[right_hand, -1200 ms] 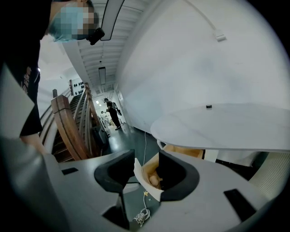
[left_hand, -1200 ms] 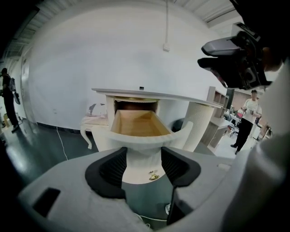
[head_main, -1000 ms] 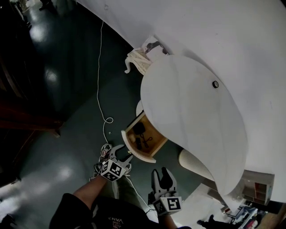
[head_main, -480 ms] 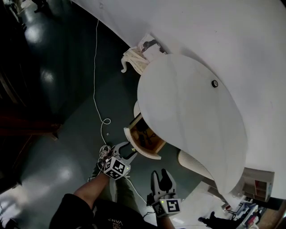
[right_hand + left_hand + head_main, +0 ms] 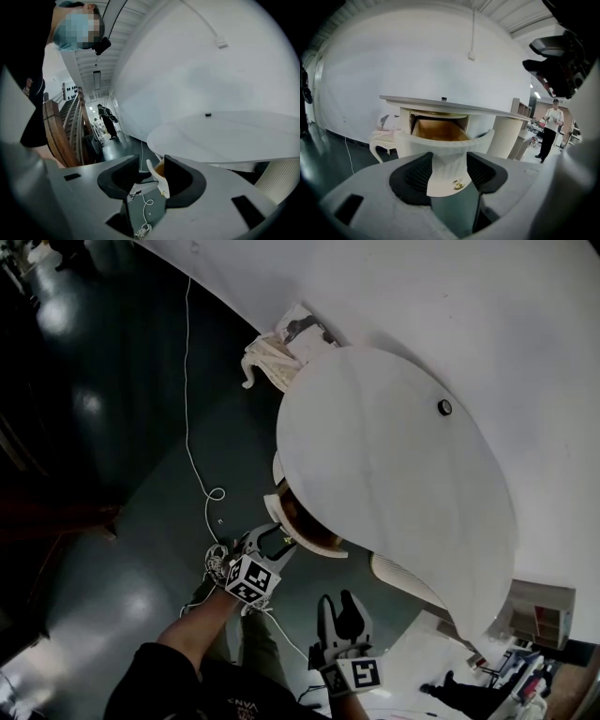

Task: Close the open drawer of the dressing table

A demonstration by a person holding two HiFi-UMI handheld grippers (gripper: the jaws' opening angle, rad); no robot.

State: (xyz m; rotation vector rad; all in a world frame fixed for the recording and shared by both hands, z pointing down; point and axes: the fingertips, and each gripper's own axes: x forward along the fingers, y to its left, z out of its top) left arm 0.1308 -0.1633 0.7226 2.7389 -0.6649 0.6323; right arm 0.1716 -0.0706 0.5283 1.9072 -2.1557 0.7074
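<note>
The white dressing table (image 5: 394, 474) has its drawer (image 5: 302, 526) partly pulled out from under the round top. In the left gripper view I see the drawer's curved white front (image 5: 445, 143), its wooden inside (image 5: 439, 130) and a small gold handle (image 5: 458, 185). My left gripper (image 5: 275, 540) is open, its tips right at the drawer front, with the handle in the gap between the jaws (image 5: 449, 171). My right gripper (image 5: 339, 602) is open and holds nothing; it hangs nearer me, short of the drawer. Seen from the right gripper (image 5: 151, 177), the drawer's edge (image 5: 159, 180) lies ahead.
A white stool with cloth (image 5: 272, 357) stands by the wall behind the table. A white cable (image 5: 190, 427) runs across the dark floor to a coil (image 5: 217, 563). A ribbed pedestal (image 5: 403, 577) sits under the table. A person (image 5: 550, 126) stands far right. A small black object (image 5: 444, 407) lies on the table top.
The drawer has slid further in under the table top, hiding most of its inside. My left gripper has moved toward the table with the drawer front. The right gripper has barely shifted.
</note>
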